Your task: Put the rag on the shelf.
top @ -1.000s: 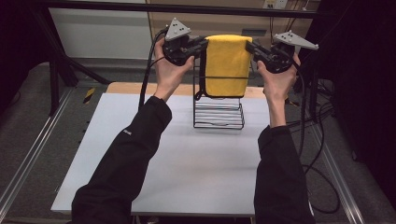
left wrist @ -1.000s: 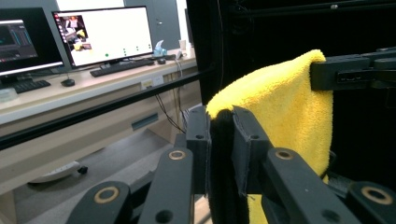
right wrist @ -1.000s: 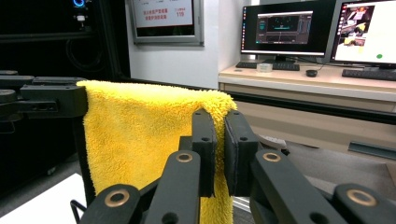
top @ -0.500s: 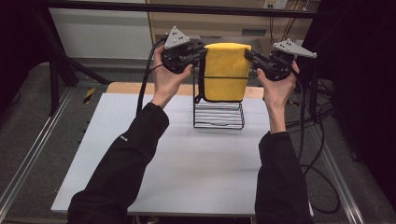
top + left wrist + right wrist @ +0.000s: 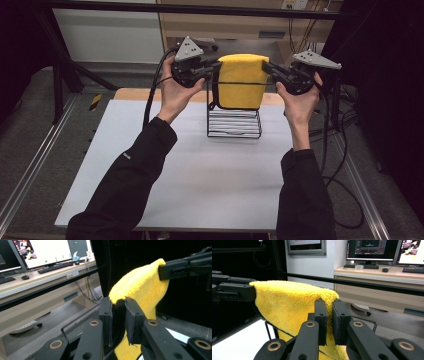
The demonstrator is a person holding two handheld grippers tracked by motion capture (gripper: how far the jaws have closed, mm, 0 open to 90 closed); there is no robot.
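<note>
We see a white table (image 5: 200,175) under the high view, with our two dark sleeves coming in from the bottom edge. Toward its far side stands a black wire rack (image 5: 234,120), its base on the tabletop and its upper bars rising behind the cloth. A yellow towel (image 5: 240,80) hangs folded above that rack, its top fold stretched level between our two hands and its lower part draping down in front of the rack's upper wires; we cannot tell whether it touches the bars. Our left gripper (image 5: 216,68) pinches the towel's left top corner, and in the left gripper view its two black pads (image 5: 106,315) clamp a fold of the yellow cloth (image 5: 140,287) between them. Our right gripper (image 5: 266,69) pinches the opposite top corner; in the right gripper view its pads (image 5: 321,315) stand nearly together with the cloth's edge (image 5: 292,302) caught in the narrow gap
</note>
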